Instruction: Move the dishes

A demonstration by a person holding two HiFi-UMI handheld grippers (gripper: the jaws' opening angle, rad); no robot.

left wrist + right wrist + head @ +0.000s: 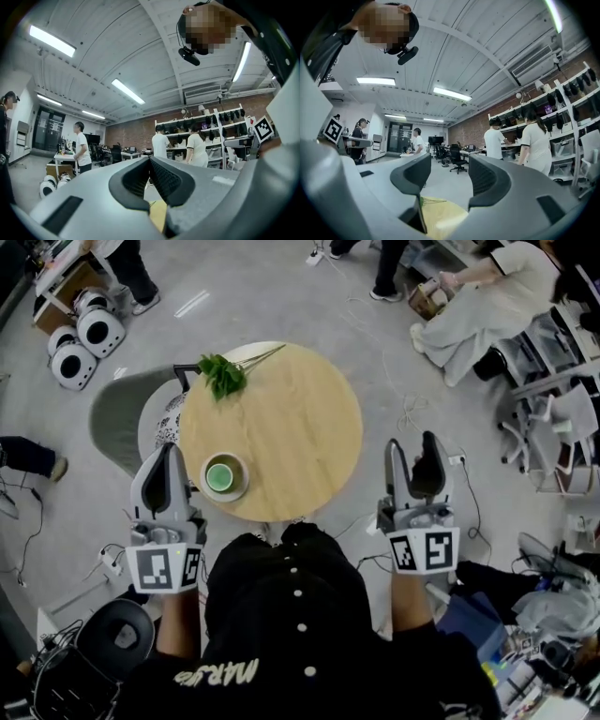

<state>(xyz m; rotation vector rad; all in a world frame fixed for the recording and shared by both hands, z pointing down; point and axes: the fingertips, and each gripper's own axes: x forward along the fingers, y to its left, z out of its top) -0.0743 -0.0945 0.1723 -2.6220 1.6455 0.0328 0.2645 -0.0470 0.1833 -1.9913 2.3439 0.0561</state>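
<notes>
A person in a black top (pixel 291 634) is standing at the near edge of a round wooden table (pixel 291 427), holding a gripper in each hand and pointing both level across it. The left gripper (pixel 171 454) is keeping its jaws pressed together with nothing between them, as the left gripper view (pixel 150 161) shows. The right gripper (pixel 413 451) is standing with its jaws partly apart and empty. In the right gripper view (pixel 450 173) only the table's pale edge (pixel 440 220) is showing in the gap.

The dish (pixel 225 476), a pale saucer carrying a green-lined cup, is sitting on the table near its near-left rim, just beside the left gripper's tip and well apart from the right gripper.

A leafy sprig (pixel 222 376) is lying at the table's far-left edge, its stem trailing toward the middle. A grey chair (pixel 117 413) is standing against the table's left side.

Farther off, two people in white shirts (pixel 494 140) are facing shelves (pixel 562 117) along a brick wall.
</notes>
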